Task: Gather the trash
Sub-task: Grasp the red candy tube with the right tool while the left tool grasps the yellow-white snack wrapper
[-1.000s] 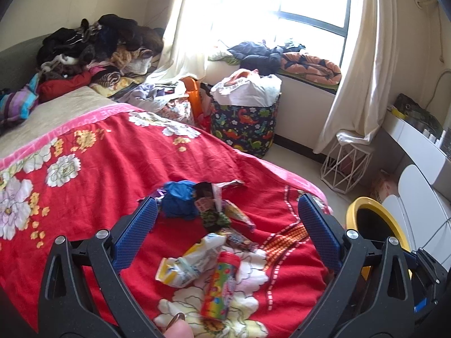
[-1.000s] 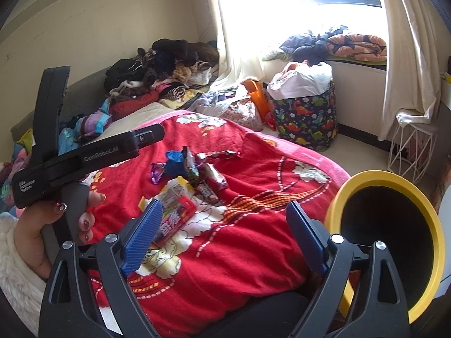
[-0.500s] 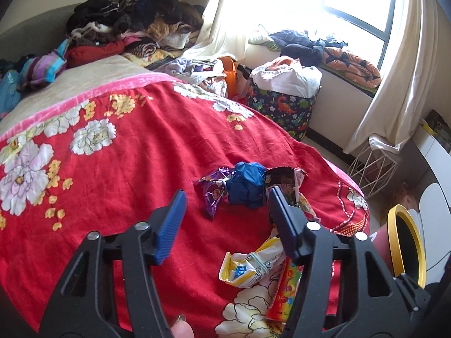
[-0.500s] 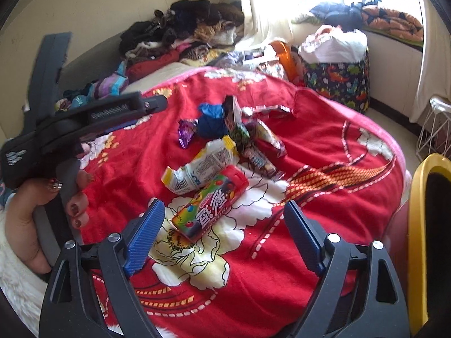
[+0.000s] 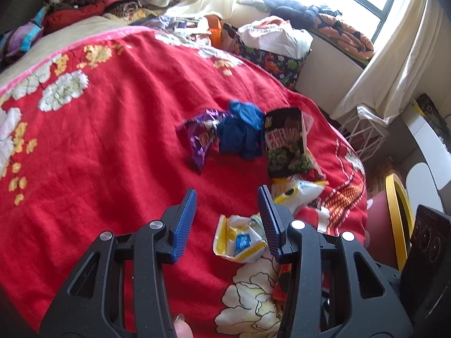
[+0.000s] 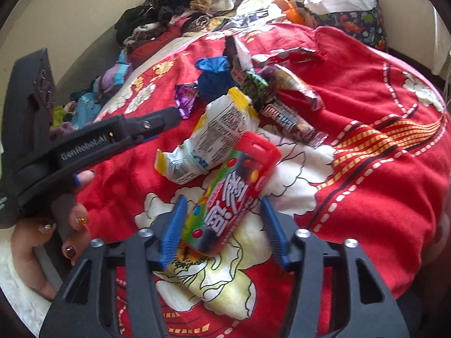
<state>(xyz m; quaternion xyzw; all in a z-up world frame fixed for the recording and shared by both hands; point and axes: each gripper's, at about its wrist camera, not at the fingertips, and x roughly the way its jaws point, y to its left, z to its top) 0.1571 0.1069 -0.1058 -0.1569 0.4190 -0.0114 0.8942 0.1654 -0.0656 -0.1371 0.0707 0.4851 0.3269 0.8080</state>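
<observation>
Trash lies in a loose cluster on the red floral blanket (image 5: 118, 152), the landmark for everything below.

Right gripper (image 6: 222, 225): low over the blanket's big white flower print, jaws part-way apart and just been closing. Candy tube (image 6: 234, 197) with red cap lies between the 2 blue pads; a gap shows on the right side, the left pad looks close to touching. Not clearly clamped.

Left gripper (image 5: 227, 217): over bare red cloth, jaws part-way apart, just been closing, nothing between the pads. White-and-yellow crumpled pouch (image 5: 239, 239) sits just beside its right pad, partly behind it, touching the candy tube in the right wrist view.

Farther up the blanket from the pouch: purple wrapper (image 5: 201, 138), blue crumpled bag (image 5: 242, 132), dark snack packet (image 5: 284, 143), all touching or nearly so. Brown bar wrapper (image 6: 293, 124) lies beside the pouch.

Off the blanket's far edge: yellow-rimmed bin (image 5: 396, 219). Dinosaur-print hamper (image 5: 270, 59) stands beyond the blanket, under the window. Person's hand (image 6: 42, 242) grips the left gripper's handle.
</observation>
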